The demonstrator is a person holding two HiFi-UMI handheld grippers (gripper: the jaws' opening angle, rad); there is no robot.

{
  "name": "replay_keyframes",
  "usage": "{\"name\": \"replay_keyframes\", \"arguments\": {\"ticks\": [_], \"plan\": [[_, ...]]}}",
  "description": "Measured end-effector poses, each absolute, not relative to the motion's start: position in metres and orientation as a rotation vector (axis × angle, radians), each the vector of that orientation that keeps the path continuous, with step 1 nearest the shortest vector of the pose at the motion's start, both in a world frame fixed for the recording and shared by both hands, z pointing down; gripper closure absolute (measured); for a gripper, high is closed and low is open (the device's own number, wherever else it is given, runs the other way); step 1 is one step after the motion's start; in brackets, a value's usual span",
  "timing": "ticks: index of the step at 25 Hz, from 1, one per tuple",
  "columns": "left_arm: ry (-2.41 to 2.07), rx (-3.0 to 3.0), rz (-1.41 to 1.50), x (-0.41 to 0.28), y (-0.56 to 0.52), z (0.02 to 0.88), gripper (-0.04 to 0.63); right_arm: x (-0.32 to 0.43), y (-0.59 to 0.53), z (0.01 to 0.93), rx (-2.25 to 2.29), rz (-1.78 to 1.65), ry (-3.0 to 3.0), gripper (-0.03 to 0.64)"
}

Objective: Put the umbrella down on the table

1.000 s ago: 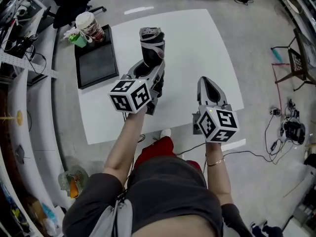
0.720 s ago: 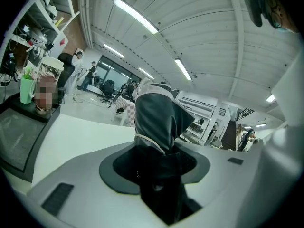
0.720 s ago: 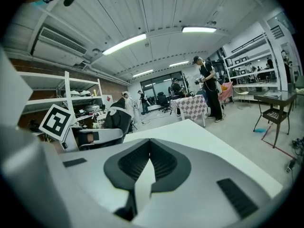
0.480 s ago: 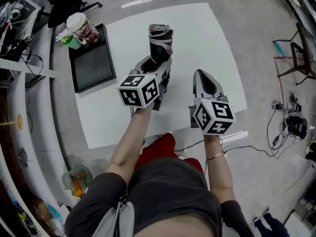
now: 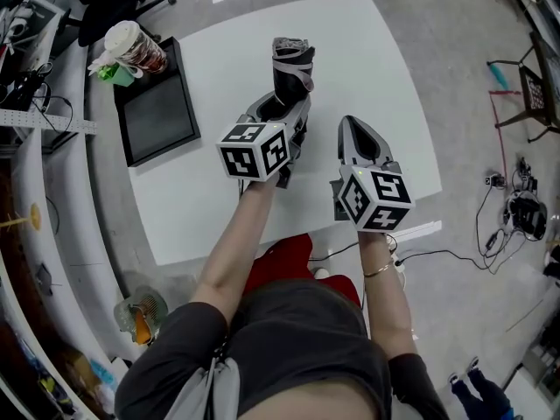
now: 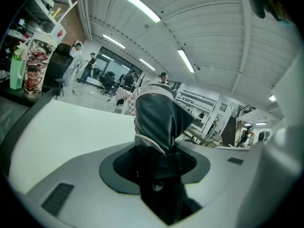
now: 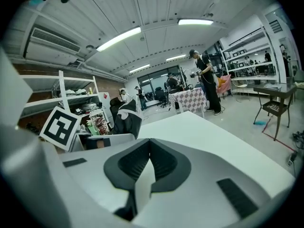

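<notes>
**Holding the umbrella over the table**

The left gripper (image 5: 287, 119) is clamped on the folded black umbrella (image 5: 291, 66). The umbrella juts out of its jaws toward the frame's upper centre, long axis in line with the gripper, above the middle of the white table (image 5: 385, 68). Whether its far end touches the top I cannot tell. The right gripper (image 5: 348, 128), jaws together and empty, hangs just to its right. A dark tray (image 5: 159, 116) and a cup (image 5: 133, 45) sit at upper left, with grey floor (image 5: 464, 103) around.
</notes>
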State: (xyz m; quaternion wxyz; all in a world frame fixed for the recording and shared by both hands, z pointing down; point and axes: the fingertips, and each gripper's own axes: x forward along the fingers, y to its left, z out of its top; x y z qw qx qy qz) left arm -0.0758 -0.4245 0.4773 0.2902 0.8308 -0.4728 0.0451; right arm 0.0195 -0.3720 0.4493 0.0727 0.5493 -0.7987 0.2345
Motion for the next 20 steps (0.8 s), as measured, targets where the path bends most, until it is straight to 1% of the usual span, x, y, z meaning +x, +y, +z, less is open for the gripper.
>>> {"name": "replay_keyframes", "arguments": {"ticks": [20], "plan": [[-1.209,2.245,0.309,-0.042,-0.453,0.511,0.408,0.028,-0.399,0.481,1.662,0.791,-2.338,0.598]]}}
